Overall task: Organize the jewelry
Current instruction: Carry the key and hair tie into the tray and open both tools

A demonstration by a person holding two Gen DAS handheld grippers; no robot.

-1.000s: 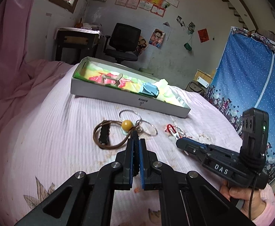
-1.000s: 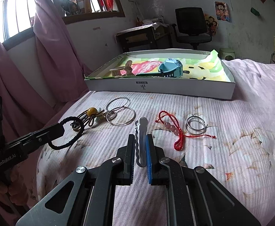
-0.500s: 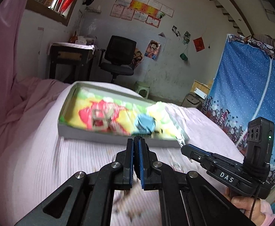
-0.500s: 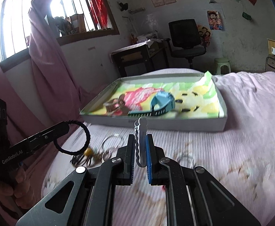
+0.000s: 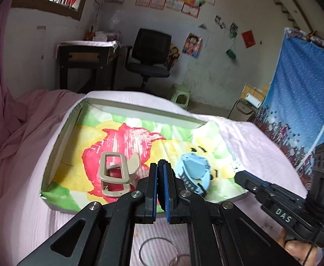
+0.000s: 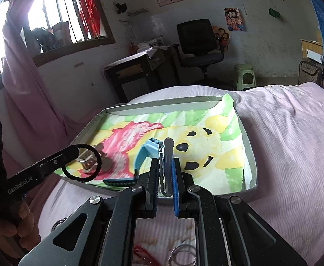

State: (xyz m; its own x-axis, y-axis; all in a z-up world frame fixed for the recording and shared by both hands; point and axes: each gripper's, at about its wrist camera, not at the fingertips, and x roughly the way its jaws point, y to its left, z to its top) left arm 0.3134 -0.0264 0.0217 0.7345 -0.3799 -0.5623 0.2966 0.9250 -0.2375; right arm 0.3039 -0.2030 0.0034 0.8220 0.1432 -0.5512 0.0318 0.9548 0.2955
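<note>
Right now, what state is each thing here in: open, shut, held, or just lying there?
Left gripper: shut on a black hair tie.
Right gripper: shut on a silver hair clip.
Box: open, no lid, lined with a painted sheet.
Beige claw clip: lying in the box.
Blue claw clip: lying in the box.
Rings: loose on the bed.

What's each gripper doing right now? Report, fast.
Left gripper: jaws shut on the black hair tie.
Right gripper: jaws shut on the grey hair clip.
</note>
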